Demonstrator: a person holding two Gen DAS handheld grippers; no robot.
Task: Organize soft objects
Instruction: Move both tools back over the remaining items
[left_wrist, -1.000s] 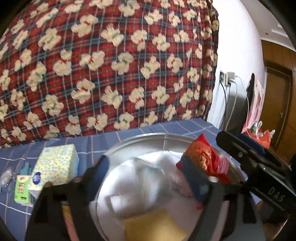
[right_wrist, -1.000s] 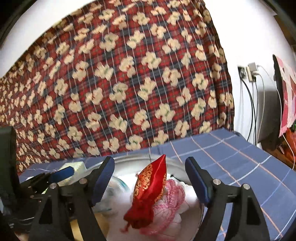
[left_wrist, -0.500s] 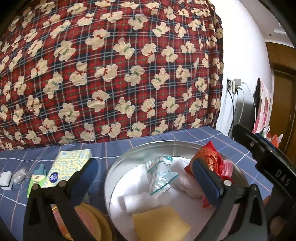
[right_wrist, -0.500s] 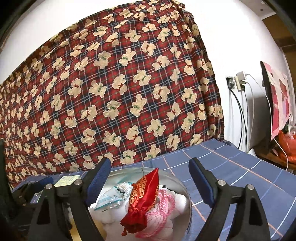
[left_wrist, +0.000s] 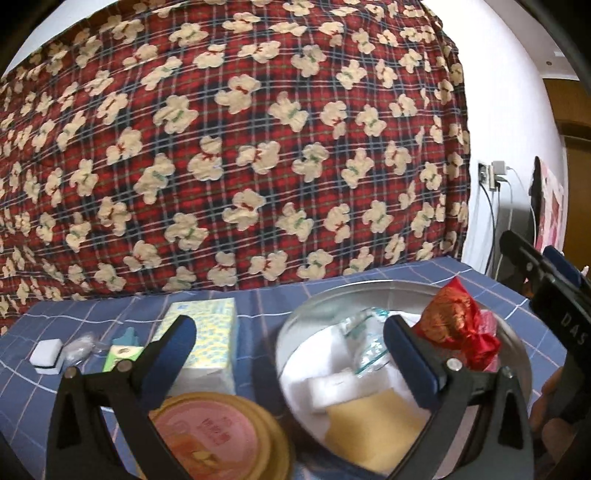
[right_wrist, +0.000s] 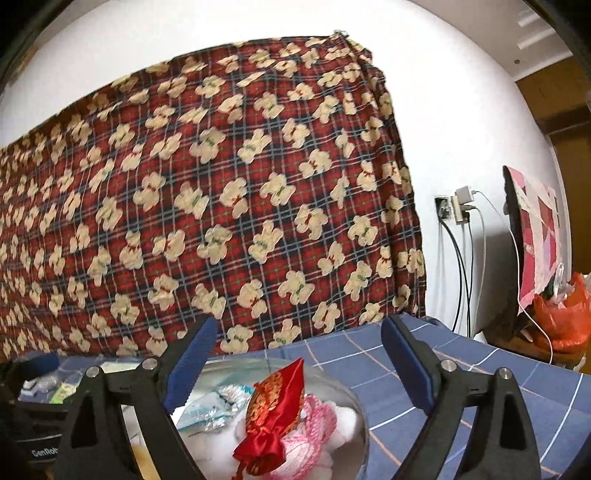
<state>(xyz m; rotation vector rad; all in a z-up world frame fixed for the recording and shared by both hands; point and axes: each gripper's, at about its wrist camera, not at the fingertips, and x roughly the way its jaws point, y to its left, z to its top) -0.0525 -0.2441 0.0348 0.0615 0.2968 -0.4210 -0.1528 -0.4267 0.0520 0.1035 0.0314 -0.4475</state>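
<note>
I see the red satin pouch (right_wrist: 275, 413) at lower centre of the right view, lying in the metal basin (left_wrist: 369, 291) on a pink knitted piece (right_wrist: 314, 432). It looks light, limp and slippery; I would pinch its gathered neck. My right gripper (right_wrist: 295, 363) has just been opening, nothing between its fingers. My left gripper (left_wrist: 288, 345) gapes wide, empty, above the desk (right_wrist: 461, 373).
</note>
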